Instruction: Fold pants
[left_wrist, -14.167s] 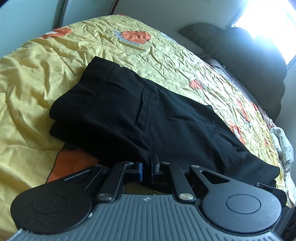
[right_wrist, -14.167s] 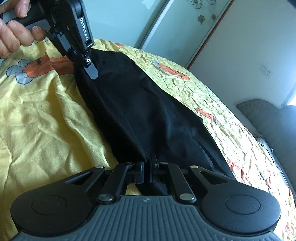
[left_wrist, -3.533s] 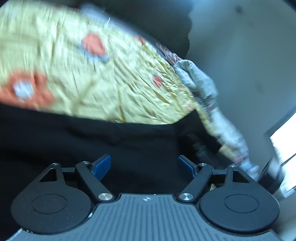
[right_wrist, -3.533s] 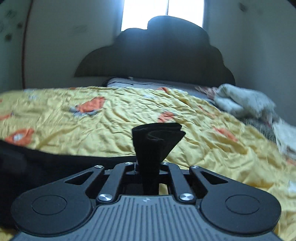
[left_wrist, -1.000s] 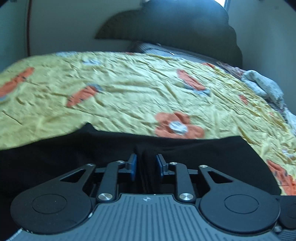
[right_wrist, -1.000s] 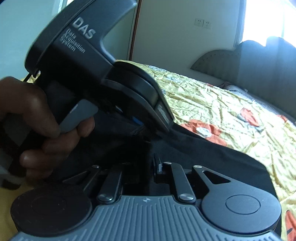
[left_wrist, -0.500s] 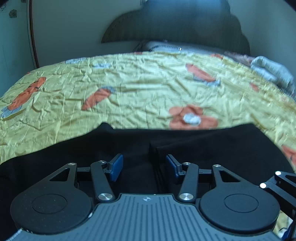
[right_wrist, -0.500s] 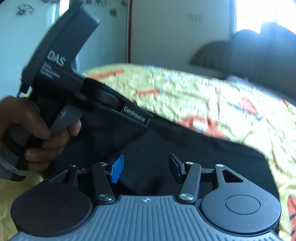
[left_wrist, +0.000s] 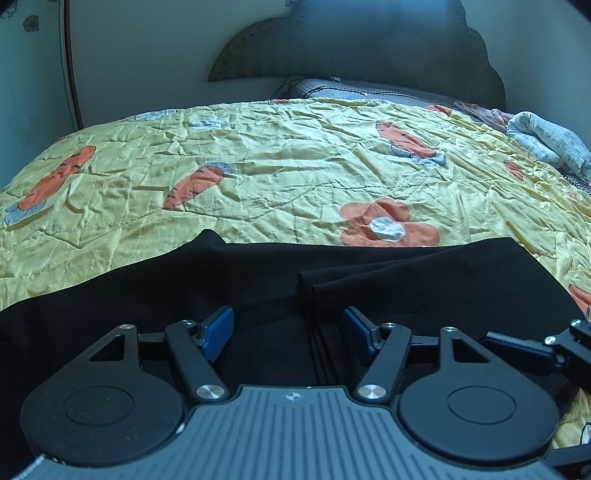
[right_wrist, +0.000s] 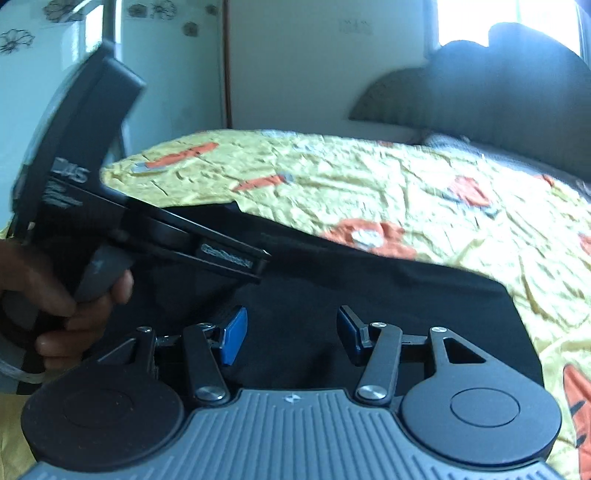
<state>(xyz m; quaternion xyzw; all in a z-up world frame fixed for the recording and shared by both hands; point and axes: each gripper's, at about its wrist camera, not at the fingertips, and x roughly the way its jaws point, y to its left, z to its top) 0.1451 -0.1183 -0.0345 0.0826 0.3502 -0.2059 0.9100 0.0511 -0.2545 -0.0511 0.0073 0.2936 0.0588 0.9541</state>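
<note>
The black pants (left_wrist: 406, 280) lie folded on the yellow bedspread (left_wrist: 295, 166), with the folded-over leg ends forming a layered edge just ahead of my left gripper (left_wrist: 288, 328). That gripper is open and empty, its blue pads either side of the layered edge. My right gripper (right_wrist: 288, 332) is open and empty over the pants (right_wrist: 369, 295). The left gripper's body, held by a hand (right_wrist: 55, 295), shows at the left of the right wrist view.
A dark headboard (left_wrist: 351, 44) and a grey pillow (left_wrist: 369, 90) stand at the far end of the bed. A crumpled white printed cloth (left_wrist: 546, 144) lies at the bed's right edge. A wall and a wardrobe door (right_wrist: 166, 74) are to the left.
Both grippers were shut on the pants' fabric a second ago and have opened and let go. The pants now lie flat on the bed, and both grippers have drawn back slightly.
</note>
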